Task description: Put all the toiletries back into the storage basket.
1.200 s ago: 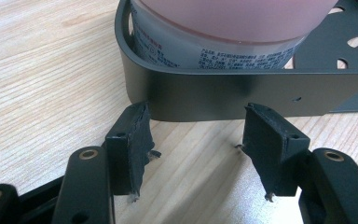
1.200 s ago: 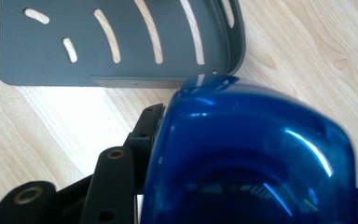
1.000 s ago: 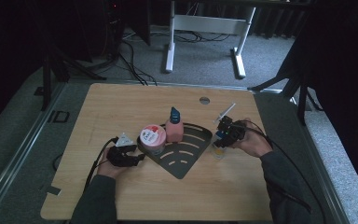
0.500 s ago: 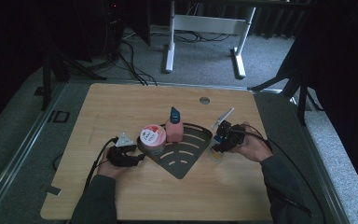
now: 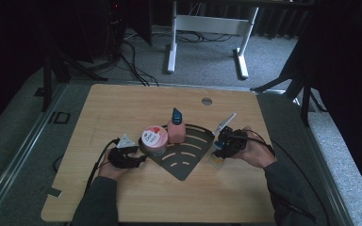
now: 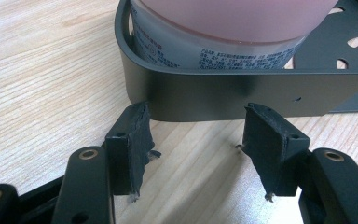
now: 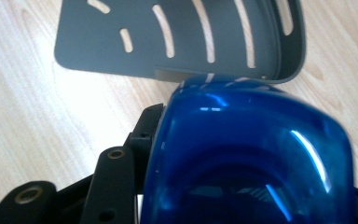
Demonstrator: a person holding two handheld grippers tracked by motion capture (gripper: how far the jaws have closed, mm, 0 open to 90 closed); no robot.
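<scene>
Hands at the lower edge of the high view work a dark slotted corner shelf [image 5: 184,162] at the centre of the frame. The left gripper [image 6: 199,113] has kept its place at the shelf's left corner, jaws spread with nothing between them and the tips just short of the shelf's raised wall. At centre right, the right gripper [image 5: 219,148] pinches a blue-capped bottle [image 7: 251,158], and over the last second it has edged slightly down and left, so the bottle now hangs just beside the shelf's right edge, still outside the rim. That small shift suggests the bottle is about to join the two items already standing on the shelf, a pink-lidded jar [image 5: 154,137] at its left corner and a pink bottle with a dark cap [image 5: 176,131] just behind and right of it; neither has moved. Beyond them the light wooden table [image 5: 122,108] lies bare up to a round cable hole [image 5: 207,100] near its far edge. Farther off, grey carpet [image 5: 273,70], loose black cables [image 5: 132,56] and the white legs of a desk [image 5: 207,28] fade into a dark room
</scene>
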